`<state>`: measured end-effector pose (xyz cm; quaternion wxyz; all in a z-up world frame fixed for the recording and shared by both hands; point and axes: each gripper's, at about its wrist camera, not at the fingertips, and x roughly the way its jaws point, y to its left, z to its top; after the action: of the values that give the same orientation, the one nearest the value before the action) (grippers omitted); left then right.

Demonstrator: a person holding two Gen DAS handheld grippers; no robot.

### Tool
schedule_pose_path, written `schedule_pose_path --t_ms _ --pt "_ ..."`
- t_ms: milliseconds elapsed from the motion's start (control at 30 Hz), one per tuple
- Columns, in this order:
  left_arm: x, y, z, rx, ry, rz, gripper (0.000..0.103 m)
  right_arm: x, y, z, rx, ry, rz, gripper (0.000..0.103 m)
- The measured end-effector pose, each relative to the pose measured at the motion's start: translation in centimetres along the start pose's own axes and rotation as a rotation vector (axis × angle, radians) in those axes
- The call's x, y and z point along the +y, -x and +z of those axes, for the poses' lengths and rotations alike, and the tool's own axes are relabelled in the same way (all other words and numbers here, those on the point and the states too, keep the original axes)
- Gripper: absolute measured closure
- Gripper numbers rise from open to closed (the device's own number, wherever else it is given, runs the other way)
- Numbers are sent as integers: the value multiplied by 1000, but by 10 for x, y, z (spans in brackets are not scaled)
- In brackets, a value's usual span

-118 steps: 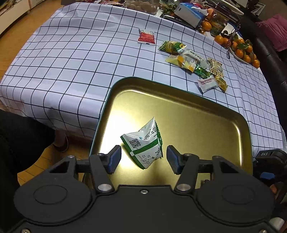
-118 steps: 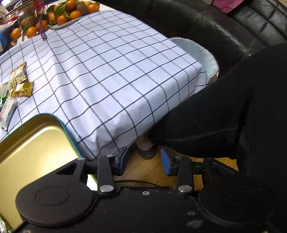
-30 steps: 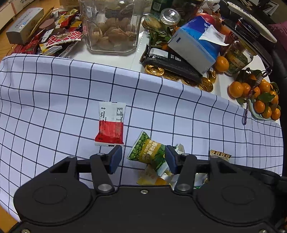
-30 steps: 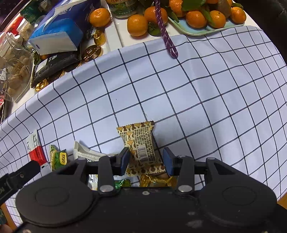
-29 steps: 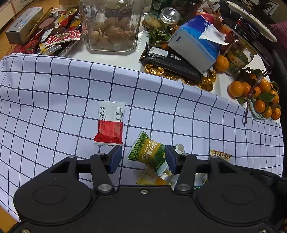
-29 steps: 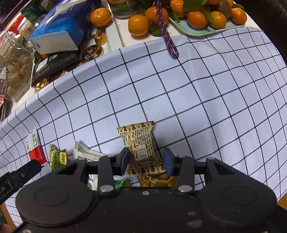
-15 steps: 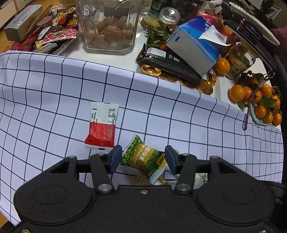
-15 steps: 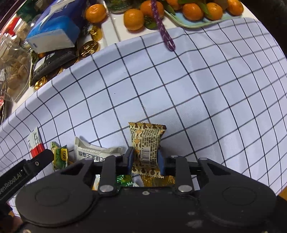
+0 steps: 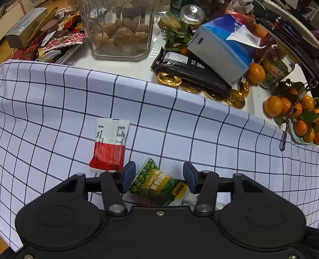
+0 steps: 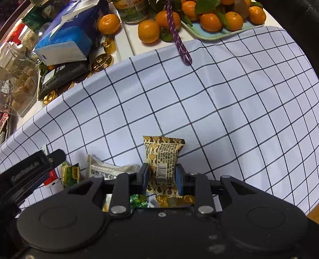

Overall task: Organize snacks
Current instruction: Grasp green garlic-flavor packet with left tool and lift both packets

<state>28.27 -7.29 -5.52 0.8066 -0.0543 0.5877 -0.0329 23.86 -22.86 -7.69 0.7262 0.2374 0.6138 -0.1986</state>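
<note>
My left gripper [image 9: 159,176] is open, its jaws on either side of a green garlic-pea packet [image 9: 159,186] lying on the checked cloth. A red and white sachet [image 9: 108,146] lies just left of it. My right gripper [image 10: 161,176] is shut on a gold and brown patterned snack packet [image 10: 162,157], squeezing its lower half. A white packet [image 10: 105,171], the green pea packet [image 10: 70,175] and small gold and green candies [image 10: 173,200] lie beside and under the right gripper. The left gripper's body [image 10: 30,171] shows at the left of the right wrist view.
Beyond the cloth's far edge stand a glass jar of walnuts [image 9: 117,29], a blue tissue box [image 9: 221,51], a black packet [image 9: 189,69], gold coins [image 9: 235,100], and a plate of mandarins [image 10: 217,18] with a purple cord [image 10: 179,39]. More wrappers [image 9: 49,39] lie far left.
My right gripper has closed on the gold and brown packet. My left gripper has moved forward so the green pea packet sits between its open jaws.
</note>
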Motion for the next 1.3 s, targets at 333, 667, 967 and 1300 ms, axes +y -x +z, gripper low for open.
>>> schedule_pose_path --t_ms 333,667,967,1300 --pt "4 -2 -10 50 -36 24 46 -2 4 -1 -12 -2 5 74" --pt "26 -1 -12 93 15 2 46 1 1 -1 -11 8 -9 74" --pt "19 -7 -6 79 1 -8 46 -3 -1 1 8 -9 8 74" --pt "8 -21 -10 107 -35 -2 48 -12 -10 6 58 -66 30 74"
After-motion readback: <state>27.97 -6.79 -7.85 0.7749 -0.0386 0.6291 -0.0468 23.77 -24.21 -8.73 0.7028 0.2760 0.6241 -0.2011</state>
